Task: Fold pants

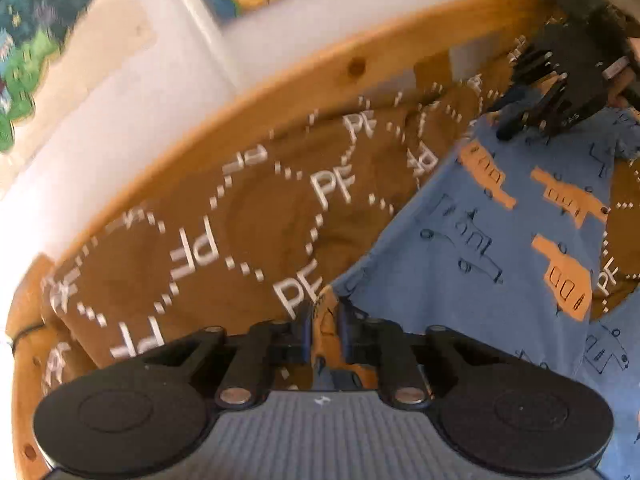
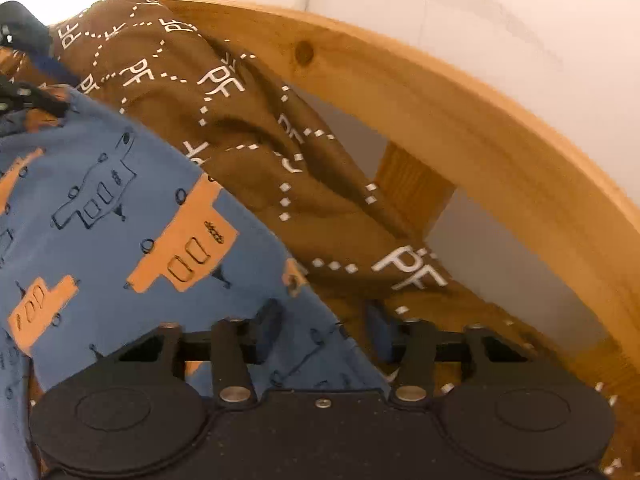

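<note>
Blue pants (image 1: 480, 220) printed with orange and outlined vehicles lie spread on a brown blanket. In the left wrist view my left gripper (image 1: 325, 332) is shut on a bunched edge of the pants, with fabric pinched between its narrow-set fingers. The right gripper (image 1: 506, 116) shows at the far right end of the garment, tips down on the cloth. In the right wrist view my right gripper (image 2: 323, 330) stands open over the edge of the pants (image 2: 100, 240). Its left finger (image 2: 268, 326) rests over the blue cloth and the other is over the blanket.
The brown blanket (image 1: 240, 220) with white "PF" lettering covers the bed and bunches against the wooden frame (image 2: 440, 100). A white wall with colourful pictures (image 1: 40, 40) rises behind the frame. A gap and a wooden slat (image 2: 412, 184) show below the rail.
</note>
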A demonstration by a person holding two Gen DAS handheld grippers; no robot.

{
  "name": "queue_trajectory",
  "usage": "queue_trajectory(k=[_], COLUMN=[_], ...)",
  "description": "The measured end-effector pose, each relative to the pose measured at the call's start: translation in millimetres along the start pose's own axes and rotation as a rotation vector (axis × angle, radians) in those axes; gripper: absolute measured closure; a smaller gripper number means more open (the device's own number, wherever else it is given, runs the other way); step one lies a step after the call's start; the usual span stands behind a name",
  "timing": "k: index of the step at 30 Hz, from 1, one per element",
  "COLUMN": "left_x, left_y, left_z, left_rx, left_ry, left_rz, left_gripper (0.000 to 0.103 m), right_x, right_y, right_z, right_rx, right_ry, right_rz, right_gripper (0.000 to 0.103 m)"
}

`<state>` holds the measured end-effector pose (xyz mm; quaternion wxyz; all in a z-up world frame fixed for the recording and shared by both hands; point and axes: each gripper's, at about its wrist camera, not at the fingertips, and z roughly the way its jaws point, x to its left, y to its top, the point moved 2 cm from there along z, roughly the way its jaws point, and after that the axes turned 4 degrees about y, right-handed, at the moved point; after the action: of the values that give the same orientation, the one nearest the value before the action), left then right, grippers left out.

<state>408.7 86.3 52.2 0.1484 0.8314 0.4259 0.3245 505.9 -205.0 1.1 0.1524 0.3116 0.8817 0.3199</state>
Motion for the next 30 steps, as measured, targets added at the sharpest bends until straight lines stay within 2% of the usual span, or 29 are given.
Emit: queue_trajectory(k=[1,2,3,8,11,14,17,20,23,26,30], left_x=[-0.9,-1.6,-3.1,-22.6,-44.0,-64.6,-94.7,-124.6,-153.9,-173.3,-189.1], left_y=[1.1,2.8,4.1,-3.1,-22.5,-51.3,-79.9,-111.0,-141.3,-168.7,-195.1], left_z=[-1.1,-3.2,-6.4,-35.9,-67.4,-101.6,-125.0,-140.0,-138.2,-128.1,-110.9], left_rx=[-0.002,-0.01,-0.017,-0.12,-0.225,-0.313,-0.348,-0.346,-0.302,-0.26,-0.231], left_ry=[0.003,0.034,0.045,0.145,0.153,0.167,0.197,0.214,0.187,0.178,0.196], left_rz=[-0.012,-0.031,-0.045,-0.014,0.022,0.114,0.238,0.352,0.423,0.447,0.426], left_gripper=[0.096,0.098,0.099,0.1,0.1,0.1,0.1,0.101,0.1,0.1,0.1], right_x=[2.9,6.2,11.9,33.6,60.5,100.2,146.5,189.1,236.0,268.6,295.1], right_y=[-0.1,-0.8,-0.6,-3.8,-15.4,-42.2,-77.8,-111.3,-141.8,-169.5,-199.0], right_z=[0.2,-0.7,-3.8,-43.4,-80.6,-122.3,-153.9,-172.7,-175.4,-165.5,-146.2], right_rx=[0.007,0.01,0.008,-0.085,-0.158,-0.207,-0.226,-0.219,-0.187,-0.142,-0.118], right_ry=[0.011,0.009,-0.005,-0.088,-0.146,-0.185,-0.218,-0.234,-0.262,-0.253,-0.247], right_rz=[0.0,-0.008,-0.026,-0.035,-0.087,-0.147,-0.23,-0.267,-0.327,-0.322,-0.271], right_gripper=[0.085,0.099,0.103,0.103,0.103,0.103,0.103,0.103,0.103,0.103,0.103])
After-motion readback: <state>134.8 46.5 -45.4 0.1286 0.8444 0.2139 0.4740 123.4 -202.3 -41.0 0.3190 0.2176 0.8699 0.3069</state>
